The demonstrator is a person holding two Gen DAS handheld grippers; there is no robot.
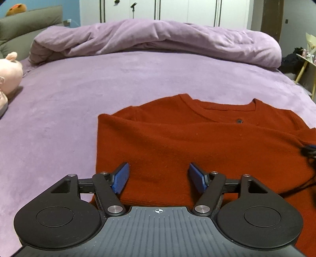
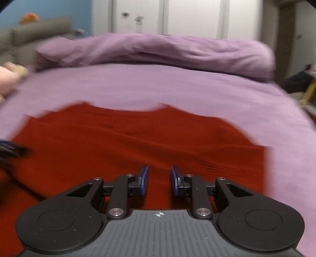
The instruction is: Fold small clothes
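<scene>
Nearest, left gripper (image 1: 159,177) over the near left part of the red sweater (image 1: 197,142), blue pads (image 1: 120,178) spread wide, only flat knit showing in the gap and nothing gripped. Right gripper (image 2: 159,180) above the sweater's near middle in a motion-blurred view, fingers a narrow gap apart, not clamped on the cloth as far as can be made out. Sweater lying on the purple bedsheet (image 1: 79,98), left side folded in to a straight edge, neckline to the far side, one dark button (image 1: 239,120) just below it. Further back, rumpled purple duvet (image 1: 158,39) heaped across the bed, pink plush toy (image 1: 8,75) at the left edge. Beyond, grey headboard (image 1: 29,25) and white wardrobe doors (image 1: 173,9). No containers in either view.
</scene>
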